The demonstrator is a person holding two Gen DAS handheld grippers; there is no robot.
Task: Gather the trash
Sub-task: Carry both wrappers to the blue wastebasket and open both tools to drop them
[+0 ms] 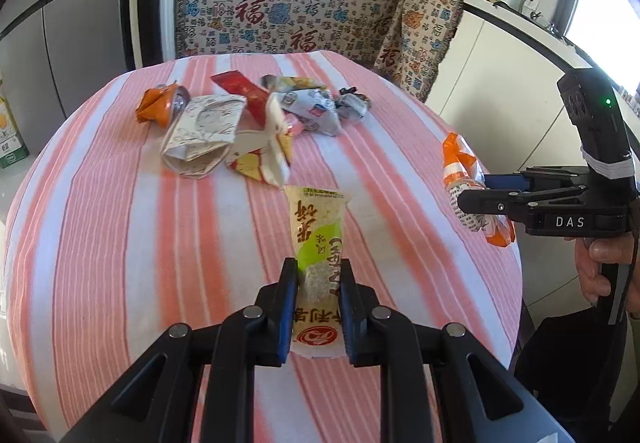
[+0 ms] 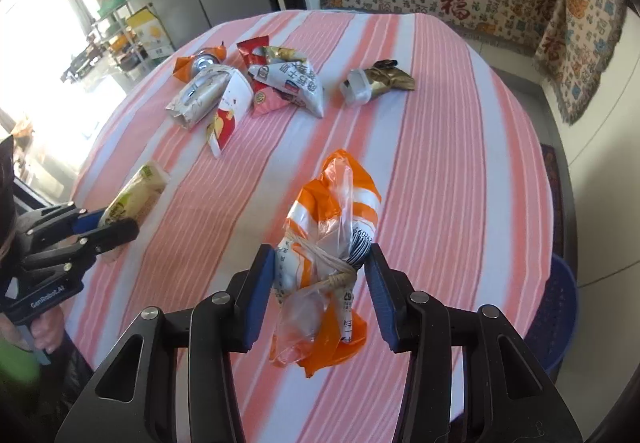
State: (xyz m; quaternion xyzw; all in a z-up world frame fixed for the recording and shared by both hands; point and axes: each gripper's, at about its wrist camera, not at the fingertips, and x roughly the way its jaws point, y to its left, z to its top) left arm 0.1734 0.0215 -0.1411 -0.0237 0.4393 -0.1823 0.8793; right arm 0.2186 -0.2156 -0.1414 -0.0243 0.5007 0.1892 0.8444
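The left gripper [image 1: 318, 307] is clamped on a green-and-cream snack wrapper [image 1: 318, 243] whose long axis runs straight up the frame, away from the fingers. The right gripper [image 2: 320, 299] is closed on a tied orange-and-clear plastic bag [image 2: 328, 263], standing lengthwise between its pads. Remaining wrappers [image 2: 248, 87] lie heaped at the upper left of the striped tablecloth [image 2: 460, 163]; a blue basket [image 2: 556, 315] at the right edge shows nothing of its contents.
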